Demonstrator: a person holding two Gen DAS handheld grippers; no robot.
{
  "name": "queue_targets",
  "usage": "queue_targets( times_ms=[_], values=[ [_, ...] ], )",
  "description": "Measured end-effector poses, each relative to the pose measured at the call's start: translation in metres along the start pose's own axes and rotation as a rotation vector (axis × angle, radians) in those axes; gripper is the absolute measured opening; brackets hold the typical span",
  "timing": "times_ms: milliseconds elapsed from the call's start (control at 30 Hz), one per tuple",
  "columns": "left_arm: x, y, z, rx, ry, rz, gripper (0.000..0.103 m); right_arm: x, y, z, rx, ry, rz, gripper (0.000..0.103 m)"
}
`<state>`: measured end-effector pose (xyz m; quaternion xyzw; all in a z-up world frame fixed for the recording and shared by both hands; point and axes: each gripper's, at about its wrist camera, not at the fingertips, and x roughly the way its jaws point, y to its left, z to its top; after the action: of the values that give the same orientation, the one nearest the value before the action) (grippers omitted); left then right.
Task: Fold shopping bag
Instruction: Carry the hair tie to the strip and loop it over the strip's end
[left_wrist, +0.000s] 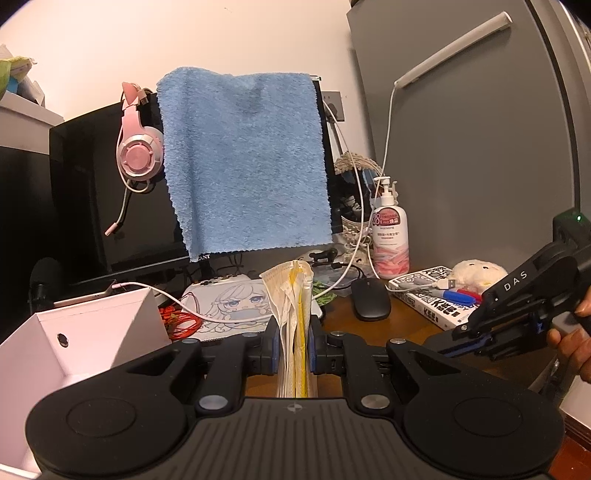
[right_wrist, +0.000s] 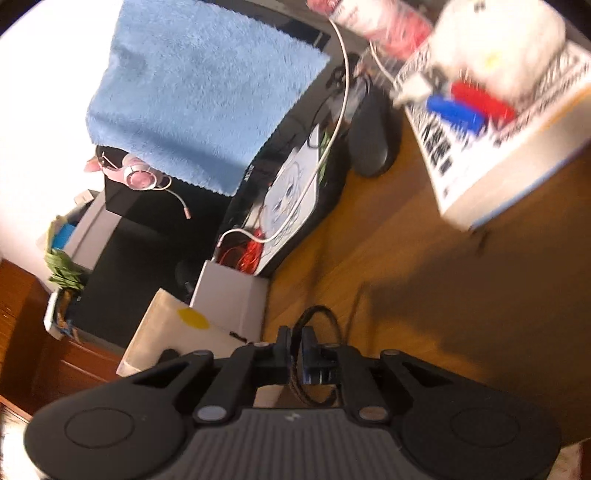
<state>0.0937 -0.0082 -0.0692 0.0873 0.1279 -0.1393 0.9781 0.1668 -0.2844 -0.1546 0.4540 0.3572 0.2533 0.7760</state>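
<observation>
Right gripper (right_wrist: 294, 350) over a wooden desk (right_wrist: 406, 295), jaws nearly closed on a dark cord loop (right_wrist: 325, 314), folded paper shopping bag (right_wrist: 173, 339) with yellow dot at left beside a white box (right_wrist: 232, 299), blue towel (right_wrist: 199, 92) above, blurred book (right_wrist: 498, 147) upper right.

Two tools (left_wrist: 294, 345) (right_wrist: 293, 356) — one bag (left_wrist: 291, 314), one towel (left_wrist: 243, 158), one mouse (left_wrist: 370, 299), one headset (left_wrist: 138, 155).

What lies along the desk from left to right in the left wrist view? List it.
White box → red cords → folded shopping bag → black mouse → book → right gripper.
</observation>
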Motion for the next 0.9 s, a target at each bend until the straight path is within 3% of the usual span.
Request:
queue_targets(
  times_ms=[267, 433, 533, 600, 700, 767, 900],
  values=[
    [0.000, -0.004, -0.001, 0.014, -0.002, -0.002, 0.014, -0.008, 0.010, 0.008, -0.109, 0.010, -0.091, 0.008],
    [0.000, -0.004, -0.001, 0.011, -0.002, -0.001, 0.014, -0.010, 0.009, 0.006, -0.115, 0.036, -0.079, 0.008],
    [0.000, -0.003, -0.001, 0.009, -0.002, -0.001, 0.014, -0.009, 0.007, 0.006, -0.092, 0.049, -0.063, 0.023],
    [0.000, -0.002, -0.001, 0.009, -0.003, 0.000, 0.014, -0.009, 0.008, 0.006, -0.093, 0.052, -0.062, 0.023],
    [-0.001, -0.002, -0.002, 0.011, -0.004, 0.000, 0.014, -0.007, 0.013, 0.005, -0.133, 0.047, -0.093, 0.020],
    [-0.001, -0.001, -0.002, 0.009, -0.004, -0.001, 0.014, -0.006, 0.016, 0.005, -0.161, 0.056, -0.109, 0.009],
    [-0.001, -0.001, -0.003, 0.000, -0.010, 0.000, 0.015, -0.002, 0.025, 0.003, -0.228, 0.069, -0.154, 0.005]
  ],
)
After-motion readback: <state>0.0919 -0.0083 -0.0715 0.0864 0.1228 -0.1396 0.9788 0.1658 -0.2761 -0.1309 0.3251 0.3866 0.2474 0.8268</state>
